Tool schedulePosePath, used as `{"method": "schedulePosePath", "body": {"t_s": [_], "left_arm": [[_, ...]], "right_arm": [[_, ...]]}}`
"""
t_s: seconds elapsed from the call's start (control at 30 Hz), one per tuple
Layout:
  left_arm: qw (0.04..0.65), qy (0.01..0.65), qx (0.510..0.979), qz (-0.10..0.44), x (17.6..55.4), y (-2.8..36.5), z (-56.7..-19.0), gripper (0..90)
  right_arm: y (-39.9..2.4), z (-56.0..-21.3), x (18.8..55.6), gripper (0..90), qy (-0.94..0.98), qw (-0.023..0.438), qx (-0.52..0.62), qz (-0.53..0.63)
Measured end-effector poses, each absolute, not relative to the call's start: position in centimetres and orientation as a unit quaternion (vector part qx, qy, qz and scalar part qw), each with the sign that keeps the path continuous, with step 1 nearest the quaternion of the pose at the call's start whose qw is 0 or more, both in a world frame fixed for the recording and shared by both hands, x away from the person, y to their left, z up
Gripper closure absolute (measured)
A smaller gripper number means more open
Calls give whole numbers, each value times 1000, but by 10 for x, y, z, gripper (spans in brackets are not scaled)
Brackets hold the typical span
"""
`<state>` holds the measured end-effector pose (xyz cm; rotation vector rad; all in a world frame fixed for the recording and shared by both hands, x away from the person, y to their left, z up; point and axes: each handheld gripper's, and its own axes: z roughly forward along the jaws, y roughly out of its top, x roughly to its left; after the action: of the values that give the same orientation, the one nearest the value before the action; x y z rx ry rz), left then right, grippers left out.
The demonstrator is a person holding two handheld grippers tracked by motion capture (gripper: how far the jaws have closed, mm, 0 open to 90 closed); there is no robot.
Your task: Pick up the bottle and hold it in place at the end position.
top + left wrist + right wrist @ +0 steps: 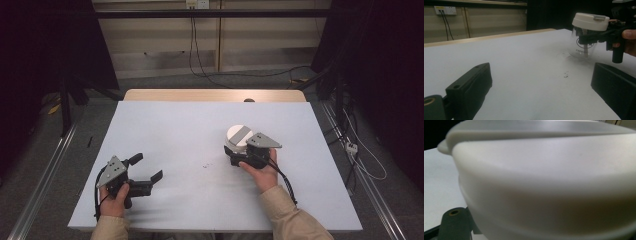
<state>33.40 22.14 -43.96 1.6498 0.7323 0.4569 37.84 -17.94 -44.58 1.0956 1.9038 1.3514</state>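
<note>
Worktop (200, 200): pale sheet over a wooden top, bare apart from a few small dark specks (205, 164) near the middle.

Jar (584, 48): clear glass with printed lettering, white lid (239, 135) with a grey bar across it. It stands upright on the worktop, right of centre, just ahead of my right hand (262, 175).

Right tongs (240, 152): closed narrow on the jar just under the lid; in the left gripper view the black jaws clamp the glass below the rim. In the right gripper view the lid sits very close to the lens.

Left tongs (149, 167): jaws spread wide, holding nothing, resting low over the worktop well apart from the jar, pointing toward it.

Risks, as I judge them: the grip is high on smooth glass, so a lift could let the jar slip or swing. If the lid is loose, pulling there might part it from the glass. A sideways tug with the base still down could tip it.
</note>
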Motion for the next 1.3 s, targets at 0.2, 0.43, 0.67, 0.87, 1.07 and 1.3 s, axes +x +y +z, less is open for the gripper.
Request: {"method": "schedulePosePath", "body": {"t_s": [0.2,0.43,0.67,0.87,1.07,1.3], "left_arm": [[597,319,710,197,334,222,-440,30],[598,319,708,197,334,223,-440,30],[599,319,707,198,333,223,-439,30],[599,320,707,198,333,223,-439,30],[599,319,707,198,333,223,-439,30],[598,318,709,197,333,223,-439,30]], "right_arm": [[-178,-445,380,184,708,274,409,506],[-172,-445,383,184,712,273,402,506],[-167,-445,387,184,715,270,401,506],[-162,-444,389,184,717,267,397,507],[-159,-446,391,184,720,264,394,506],[-156,-445,394,184,720,263,392,508]]}}
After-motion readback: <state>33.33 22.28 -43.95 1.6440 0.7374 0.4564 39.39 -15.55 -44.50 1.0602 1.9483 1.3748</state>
